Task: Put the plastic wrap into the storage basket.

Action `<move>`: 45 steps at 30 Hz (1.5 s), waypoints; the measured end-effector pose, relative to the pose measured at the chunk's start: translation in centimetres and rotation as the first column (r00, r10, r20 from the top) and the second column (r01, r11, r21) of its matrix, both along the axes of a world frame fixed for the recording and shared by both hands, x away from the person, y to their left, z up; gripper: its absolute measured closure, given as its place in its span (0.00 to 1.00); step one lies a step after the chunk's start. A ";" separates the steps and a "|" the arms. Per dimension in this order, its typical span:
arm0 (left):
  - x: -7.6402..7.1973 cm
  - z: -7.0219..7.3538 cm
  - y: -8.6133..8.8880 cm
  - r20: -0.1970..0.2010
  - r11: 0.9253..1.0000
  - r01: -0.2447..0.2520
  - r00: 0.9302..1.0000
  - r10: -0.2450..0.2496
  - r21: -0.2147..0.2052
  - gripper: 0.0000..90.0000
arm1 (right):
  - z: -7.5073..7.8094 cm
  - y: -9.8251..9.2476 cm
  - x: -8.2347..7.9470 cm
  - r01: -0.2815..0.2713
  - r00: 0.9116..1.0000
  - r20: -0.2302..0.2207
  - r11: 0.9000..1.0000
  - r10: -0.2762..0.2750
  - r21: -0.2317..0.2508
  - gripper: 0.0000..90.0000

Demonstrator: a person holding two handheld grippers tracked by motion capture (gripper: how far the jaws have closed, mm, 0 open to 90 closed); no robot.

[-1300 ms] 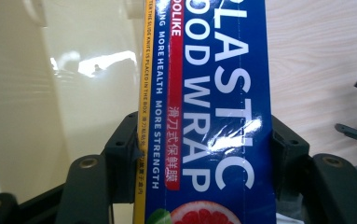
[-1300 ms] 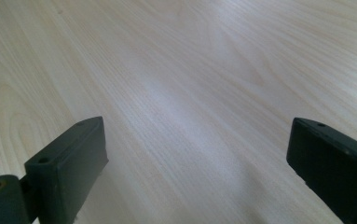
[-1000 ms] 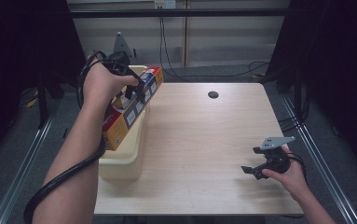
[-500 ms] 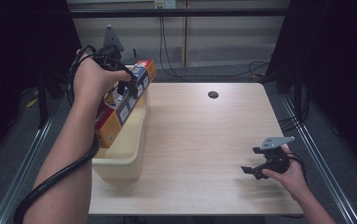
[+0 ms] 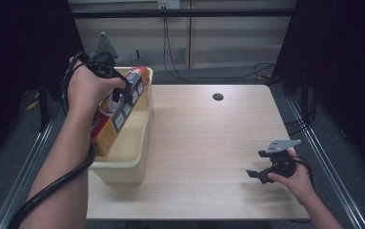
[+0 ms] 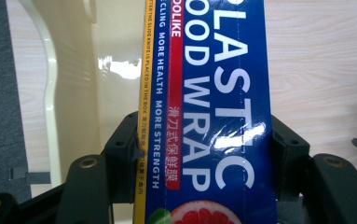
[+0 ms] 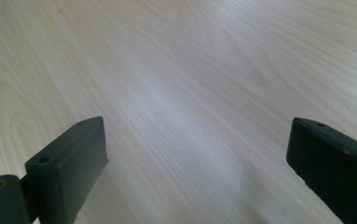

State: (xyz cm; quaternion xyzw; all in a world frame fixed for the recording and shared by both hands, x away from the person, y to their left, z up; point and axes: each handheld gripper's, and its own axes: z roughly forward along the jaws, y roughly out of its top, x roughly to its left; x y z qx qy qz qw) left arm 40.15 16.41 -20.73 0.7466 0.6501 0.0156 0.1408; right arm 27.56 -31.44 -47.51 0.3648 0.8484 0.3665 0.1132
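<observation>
Plastic wrap box [image 5: 118, 112] is now hanging tilted over the cream tub [image 5: 127, 162] at the counter's [image 5: 208, 143] left edge, its lower end dipping inside the tub and its upper end leaning toward the far left corner. Compared with a second ago, the box and the left gripper [image 5: 116, 86] are sitting further left and slightly lower, and the tub itself is lying closer to the left edge, so the carton is apparently being settled into the tub rather than lifted out; I judge the placing nearly done, with release still to come. In the left gripper view the jaws are clamping the box [image 6: 209, 116] across its narrow width, tub wall [image 6: 73, 93] showing behind it. Right gripper [image 5: 266, 171] is resting near the counter's near right corner, in the same spot as before, its jaws standing wide apart over bare wood [image 7: 176, 93], holding nothing.
</observation>
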 end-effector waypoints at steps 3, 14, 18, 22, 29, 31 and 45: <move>0.0 -0.4 0.2 -0.006 1.000 -0.015 1.000 0.015 0.002 0.45 | 0.0 0.0 0.0 0.003 1.000 -0.002 1.000 -0.003 0.001 0.06; 0.2 -1.9 0.6 -0.025 1.000 -0.029 0.999 0.029 0.003 0.45 | 0.0 0.1 0.0 -0.001 1.000 0.011 1.000 0.001 -0.002 0.06; 0.3 -2.4 0.7 -0.021 0.999 -0.041 0.999 0.041 0.017 0.45 | -0.1 0.1 0.0 -0.002 1.000 0.012 1.000 0.002 -0.002 0.06; 0.3 -2.9 0.9 -0.032 0.999 -0.043 0.999 0.043 0.009 0.45 | -0.1 0.1 0.0 -0.005 1.000 0.011 1.000 0.005 -0.003 0.06; 0.4 -4.0 1.1 -0.052 0.999 -0.048 0.998 0.048 0.007 0.45 | -0.1 0.1 0.0 -0.006 1.000 0.010 1.000 0.006 -0.003 0.06; 0.4 -4.2 1.1 -0.048 0.999 -0.047 0.998 0.048 0.013 0.45 | -0.1 0.1 0.0 -0.006 1.000 0.010 1.000 0.006 -0.003 0.06; 0.5 -5.8 1.3 -0.080 0.998 -0.058 0.995 0.058 0.005 0.45 | -0.1 0.1 0.0 -0.004 1.000 0.007 1.000 0.004 -0.002 0.06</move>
